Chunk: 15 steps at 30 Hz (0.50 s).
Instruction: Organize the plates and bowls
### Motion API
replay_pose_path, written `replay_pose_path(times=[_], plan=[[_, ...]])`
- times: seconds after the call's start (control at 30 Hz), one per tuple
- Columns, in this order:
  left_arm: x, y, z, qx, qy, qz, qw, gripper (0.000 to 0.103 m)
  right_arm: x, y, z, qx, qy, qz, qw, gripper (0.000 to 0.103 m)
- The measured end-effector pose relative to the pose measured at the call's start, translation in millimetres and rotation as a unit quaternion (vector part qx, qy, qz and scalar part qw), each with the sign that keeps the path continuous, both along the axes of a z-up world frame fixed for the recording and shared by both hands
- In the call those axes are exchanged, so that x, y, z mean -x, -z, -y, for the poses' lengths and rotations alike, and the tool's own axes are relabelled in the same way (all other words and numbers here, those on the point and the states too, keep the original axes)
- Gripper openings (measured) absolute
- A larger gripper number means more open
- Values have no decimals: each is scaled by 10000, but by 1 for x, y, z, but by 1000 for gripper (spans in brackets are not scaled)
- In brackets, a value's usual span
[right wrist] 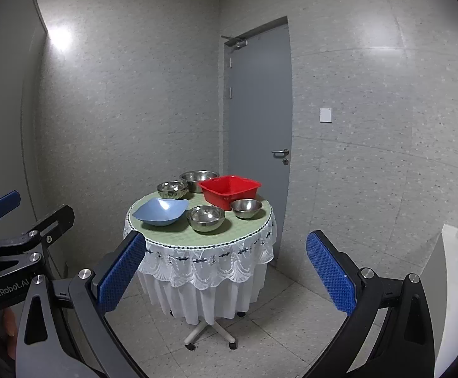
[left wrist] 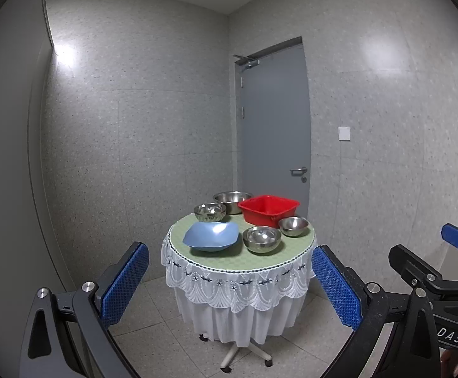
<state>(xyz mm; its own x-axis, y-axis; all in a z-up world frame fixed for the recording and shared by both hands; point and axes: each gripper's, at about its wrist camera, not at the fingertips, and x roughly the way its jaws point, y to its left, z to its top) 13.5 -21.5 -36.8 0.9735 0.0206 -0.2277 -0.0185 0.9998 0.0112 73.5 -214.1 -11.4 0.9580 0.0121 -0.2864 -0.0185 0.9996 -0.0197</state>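
A small round table [left wrist: 178,236] [right wrist: 137,211] with a green top and white lace skirt stands ahead. On it are a blue squarish bowl [left wrist: 211,235] [right wrist: 160,210], several steel bowls, one at the front [left wrist: 262,239] [right wrist: 206,218], one at the right [left wrist: 293,226] [right wrist: 246,208], one at the back left [left wrist: 210,211] [right wrist: 172,189], a larger one at the back [left wrist: 232,201] [right wrist: 199,180], and a red square basin [left wrist: 269,209] [right wrist: 229,191]. My left gripper [left wrist: 230,278] and right gripper [right wrist: 225,267] are both open and empty, well short of the table.
A grey door [left wrist: 274,126] [right wrist: 258,100] is behind the table in the corner. The table rests on a wheeled base [left wrist: 244,352] [right wrist: 210,330] on a tiled floor. A white counter [right wrist: 452,283] with a packet stands at the right.
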Motion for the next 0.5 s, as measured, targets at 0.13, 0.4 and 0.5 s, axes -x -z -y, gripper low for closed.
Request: replay_pose_path(times=[0.13, 0.4, 0.5], plan=[[1, 1, 0, -2, 4, -5, 10000, 102, 1, 1, 0, -7, 64, 31, 10000, 103], [-1, 2, 0, -45, -3, -7, 10000, 102, 3, 3, 1, -7, 105, 66, 9999, 103], [0, 2, 1, -58, -12, 9, 10000, 102, 3, 2, 1, -4, 104, 62, 9999, 103]])
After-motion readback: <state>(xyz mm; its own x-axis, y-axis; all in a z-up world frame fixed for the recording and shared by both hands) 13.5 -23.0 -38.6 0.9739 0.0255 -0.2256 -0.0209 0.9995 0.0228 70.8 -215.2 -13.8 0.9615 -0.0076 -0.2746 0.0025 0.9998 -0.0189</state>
